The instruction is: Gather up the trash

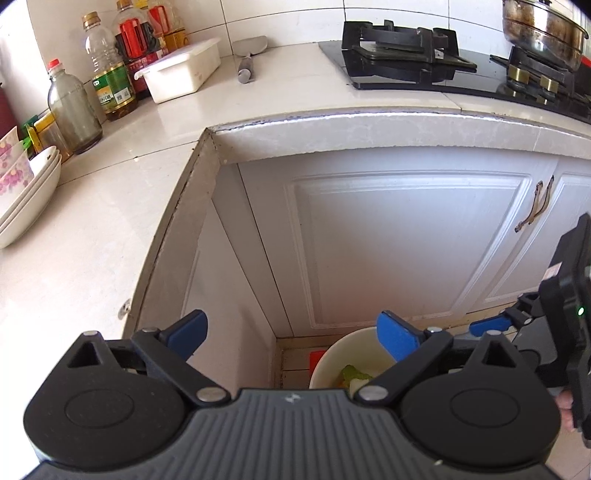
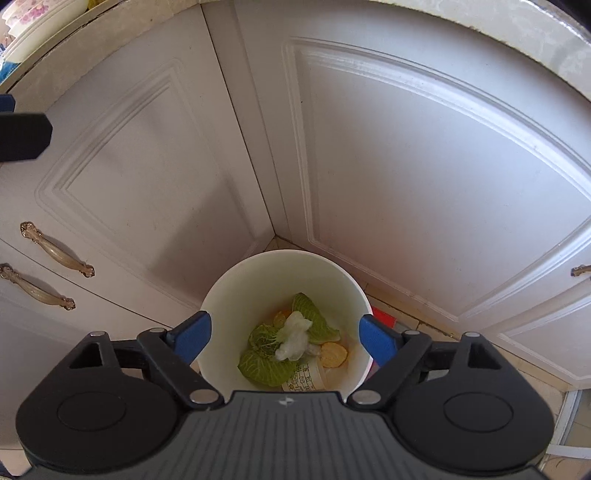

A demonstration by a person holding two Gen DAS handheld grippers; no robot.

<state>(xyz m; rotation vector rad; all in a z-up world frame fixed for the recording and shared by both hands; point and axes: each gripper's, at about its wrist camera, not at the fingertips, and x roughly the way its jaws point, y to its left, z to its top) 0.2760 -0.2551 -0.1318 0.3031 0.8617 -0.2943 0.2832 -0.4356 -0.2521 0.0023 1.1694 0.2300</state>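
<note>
The right gripper (image 2: pixel 284 338) is hanging right over a white bin (image 2: pixel 280 266) that is standing on the floor in the corner where the white cupboard doors (image 2: pixel 424 166) meet. Its blue fingers (image 2: pixel 192 338) are spread wide apart and are holding nothing. Down in the bin, green cabbage leaves (image 2: pixel 266 363) are lying with a white lump of tissue (image 2: pixel 293 341) on top, some orange peel (image 2: pixel 334 354) beside them, and a small paper cup (image 2: pixel 306 378) with writing on it.

The left gripper (image 1: pixel 291 334) is up higher, beside the table (image 1: pixel 85 229). Its fingers (image 1: pixel 190 332) are wide apart too, and nothing is between them. The bin (image 1: pixel 343 354) is showing below it. On the table, oil bottles (image 1: pixel 110 81), a white box (image 1: pixel 181 70), a knife (image 1: pixel 249 55) and stacked plates (image 1: pixel 26 199) are sitting near the wall. A stove (image 1: pixel 406 55) with a shiny pot (image 1: pixel 543 29) is further along.
</note>
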